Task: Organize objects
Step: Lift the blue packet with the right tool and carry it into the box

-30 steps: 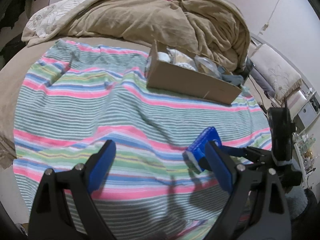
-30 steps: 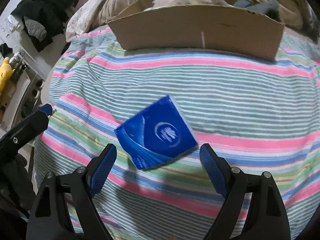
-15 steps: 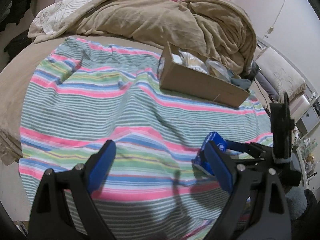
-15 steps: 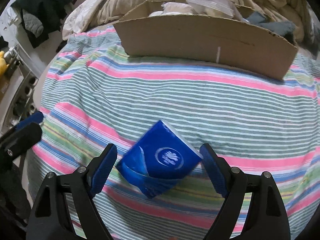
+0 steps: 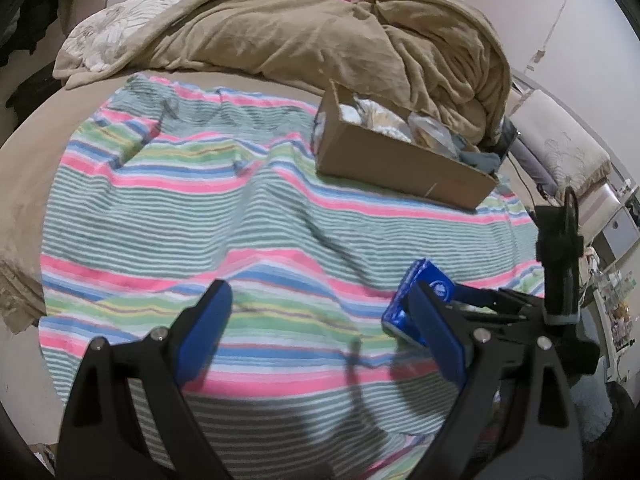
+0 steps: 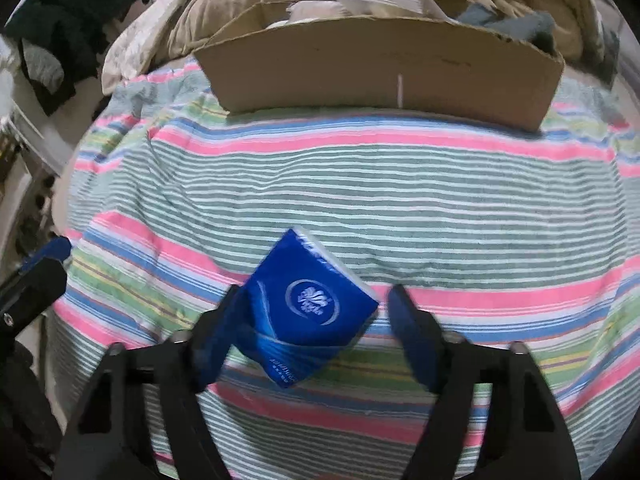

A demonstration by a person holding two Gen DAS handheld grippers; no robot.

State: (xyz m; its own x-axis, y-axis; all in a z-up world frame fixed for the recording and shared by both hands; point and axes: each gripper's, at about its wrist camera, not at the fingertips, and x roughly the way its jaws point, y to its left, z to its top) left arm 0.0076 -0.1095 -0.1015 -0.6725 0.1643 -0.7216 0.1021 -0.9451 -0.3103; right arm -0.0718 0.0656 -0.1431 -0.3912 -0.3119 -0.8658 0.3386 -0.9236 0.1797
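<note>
The right tongs [image 6: 310, 330] are narrowed around a blue tissue pack [image 6: 308, 312] that lies tilted on the striped blanket [image 6: 360, 200], near the bed's front edge. The left pad touches the pack's corner; the right pad looks just short of it, so the grip seems not yet firm. The tongs approach low and flat, likely to pinch the pack across its width. The left tongs [image 5: 320, 332] stand wide and hold nothing, off to the side, out of the way. Farther back the cardboard box [image 6: 380, 68] sits against the brown quilt [image 5: 320, 40], already holding bags and cloth, and is probably where the pack belongs.
</note>
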